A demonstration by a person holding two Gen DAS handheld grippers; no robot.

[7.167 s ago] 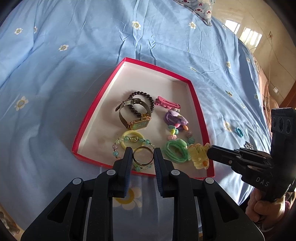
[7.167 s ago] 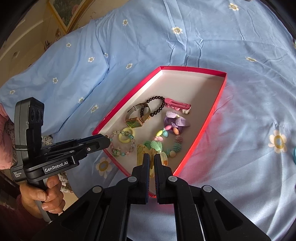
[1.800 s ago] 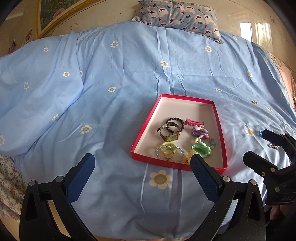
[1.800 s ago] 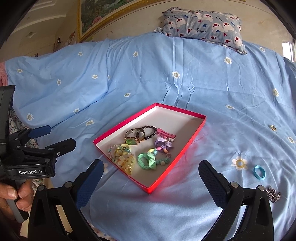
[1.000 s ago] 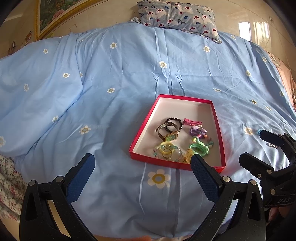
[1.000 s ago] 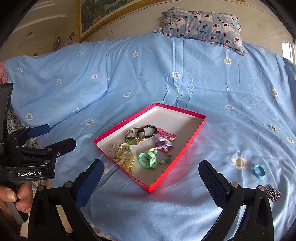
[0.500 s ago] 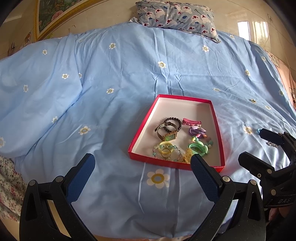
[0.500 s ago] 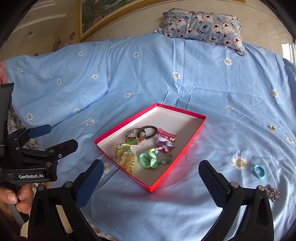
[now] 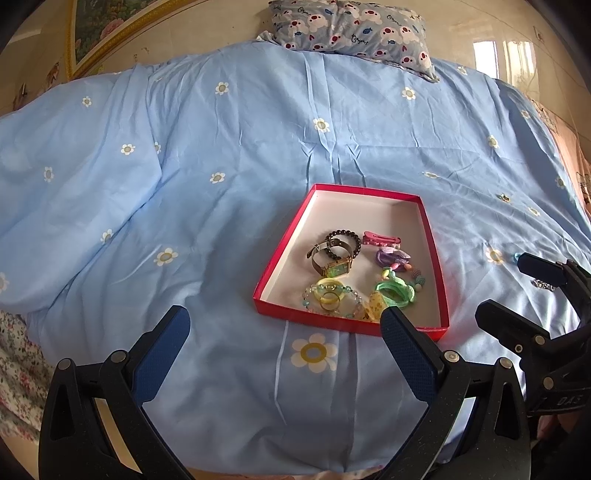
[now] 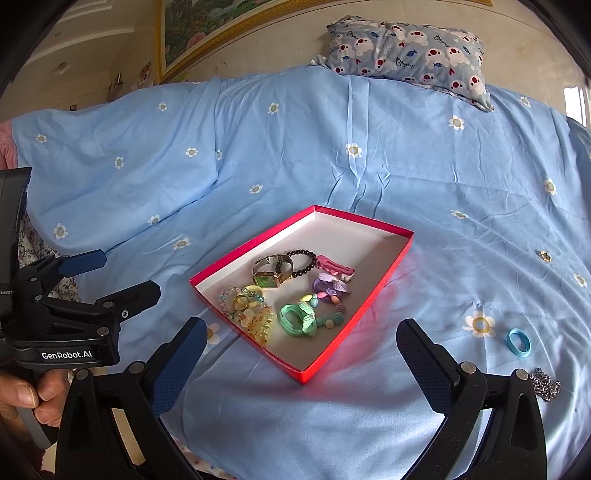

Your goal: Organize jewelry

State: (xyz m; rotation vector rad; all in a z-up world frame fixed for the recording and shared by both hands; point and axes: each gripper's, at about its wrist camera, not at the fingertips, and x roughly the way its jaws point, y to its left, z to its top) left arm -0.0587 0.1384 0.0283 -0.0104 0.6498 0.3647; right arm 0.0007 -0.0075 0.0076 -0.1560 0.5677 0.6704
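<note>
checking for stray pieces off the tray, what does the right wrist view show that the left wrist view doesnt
Only the right wrist view shows the blue hair tie whole, a small gold piece on the bedspread, and the hand holding the left gripper.

Only the left wrist view shows the right gripper, open.

Both share the red tray of jewelry, the silver chain and the pillow.

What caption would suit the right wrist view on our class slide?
Open right hand-held gripper above a red tray of jewelry on a blue bedspread; blue hair tie outside it.
</note>
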